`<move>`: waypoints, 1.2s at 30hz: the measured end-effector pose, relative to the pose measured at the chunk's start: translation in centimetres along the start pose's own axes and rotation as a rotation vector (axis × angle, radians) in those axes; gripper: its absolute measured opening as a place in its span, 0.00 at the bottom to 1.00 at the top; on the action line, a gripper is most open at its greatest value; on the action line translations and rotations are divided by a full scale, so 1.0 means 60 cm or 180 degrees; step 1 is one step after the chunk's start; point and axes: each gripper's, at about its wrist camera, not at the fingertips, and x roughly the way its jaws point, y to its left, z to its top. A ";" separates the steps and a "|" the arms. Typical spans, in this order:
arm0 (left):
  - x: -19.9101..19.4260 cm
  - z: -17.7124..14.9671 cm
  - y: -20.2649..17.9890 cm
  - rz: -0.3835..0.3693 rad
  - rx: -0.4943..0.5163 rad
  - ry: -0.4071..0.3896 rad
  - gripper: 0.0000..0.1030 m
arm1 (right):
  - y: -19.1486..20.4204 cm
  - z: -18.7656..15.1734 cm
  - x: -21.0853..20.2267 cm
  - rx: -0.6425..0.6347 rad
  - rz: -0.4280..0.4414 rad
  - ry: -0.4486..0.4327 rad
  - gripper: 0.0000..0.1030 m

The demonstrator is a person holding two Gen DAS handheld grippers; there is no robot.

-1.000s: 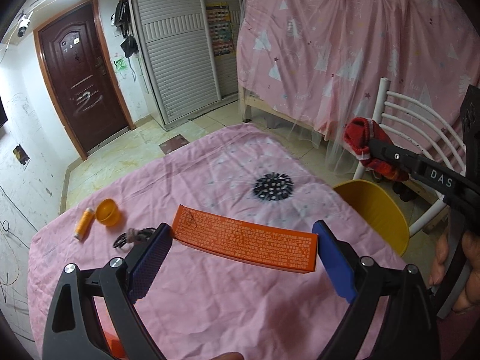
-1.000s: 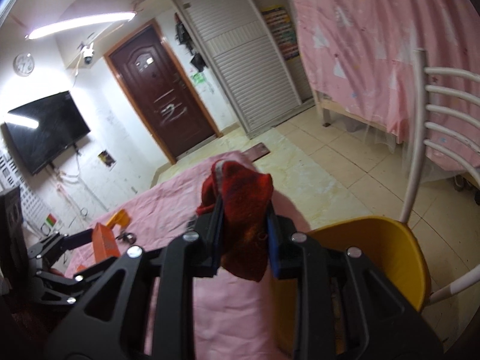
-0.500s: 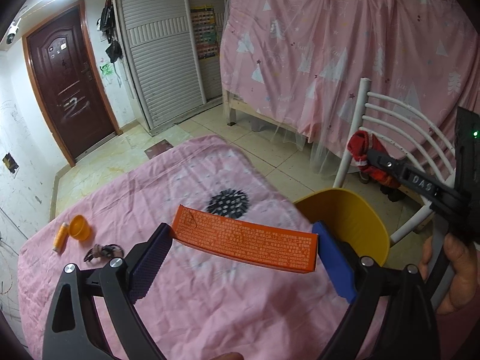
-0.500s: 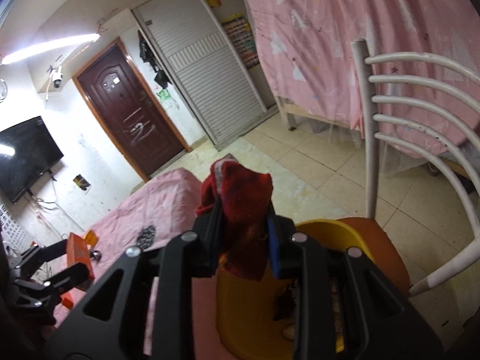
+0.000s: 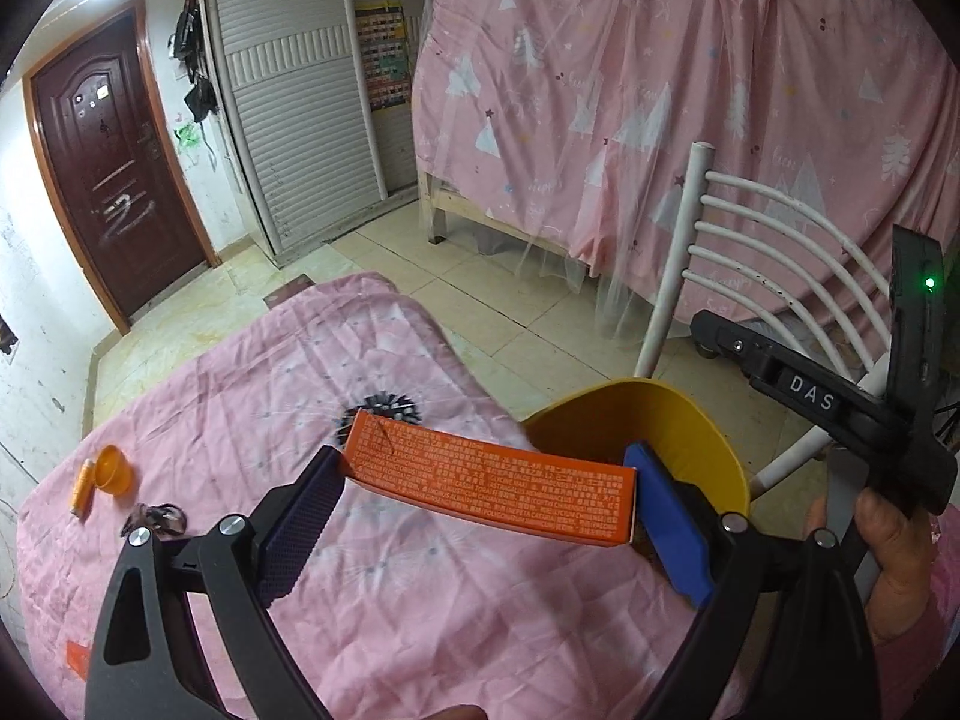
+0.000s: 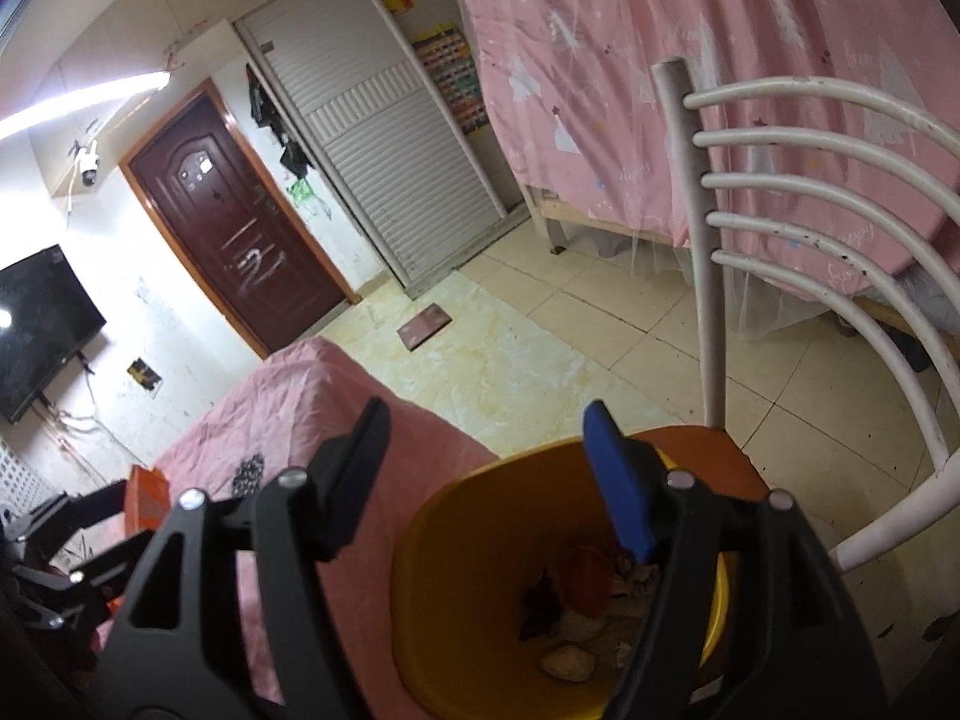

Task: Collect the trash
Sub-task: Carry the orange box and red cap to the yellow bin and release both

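My left gripper (image 5: 483, 471) is shut on a long orange box (image 5: 492, 489), held crosswise between its blue pads just left of the yellow bin (image 5: 678, 405). In the right wrist view my right gripper (image 6: 485, 420) hangs over the bin's rim (image 6: 432, 516). Its jaws are opening and nothing is between them. A red cloth (image 6: 591, 582) lies inside the bin among other scraps. One finger of the right gripper (image 5: 750, 354) shows above the bin in the left wrist view. The orange box (image 6: 144, 495) also shows at far left.
The bin stands on an orange chair seat (image 6: 708, 450) with a white barred back (image 6: 810, 180). On the pink-covered table (image 5: 270, 396) lie an orange cap (image 5: 111, 468), a small orange spool (image 5: 81, 486) and a dark tangle (image 5: 153, 519). A hand (image 5: 894, 540) grips the right tool.
The right gripper opened and let go of the red cloth, which now lies in the bin. Both grippers moved toward the bin; the left still carries the orange box.
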 end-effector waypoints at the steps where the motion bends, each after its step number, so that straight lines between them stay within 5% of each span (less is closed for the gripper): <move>1: 0.004 0.005 -0.007 -0.0050 0.0021 -0.0014 0.84 | -0.005 0.002 -0.004 0.0034 -0.0011 -0.0029 0.63; 11: 0.059 0.050 -0.069 -0.0446 0.0032 0.0134 0.85 | -0.052 0.017 -0.030 0.0257 -0.0029 -0.0187 0.68; 21: 0.069 0.043 -0.111 -0.0367 0.0226 0.0130 0.91 | -0.080 0.027 -0.039 0.0390 0.0010 -0.0254 0.68; 36: 0.009 0.031 -0.069 -0.0285 0.0138 -0.0032 0.91 | -0.026 0.026 -0.026 0.0142 0.0114 -0.0200 0.71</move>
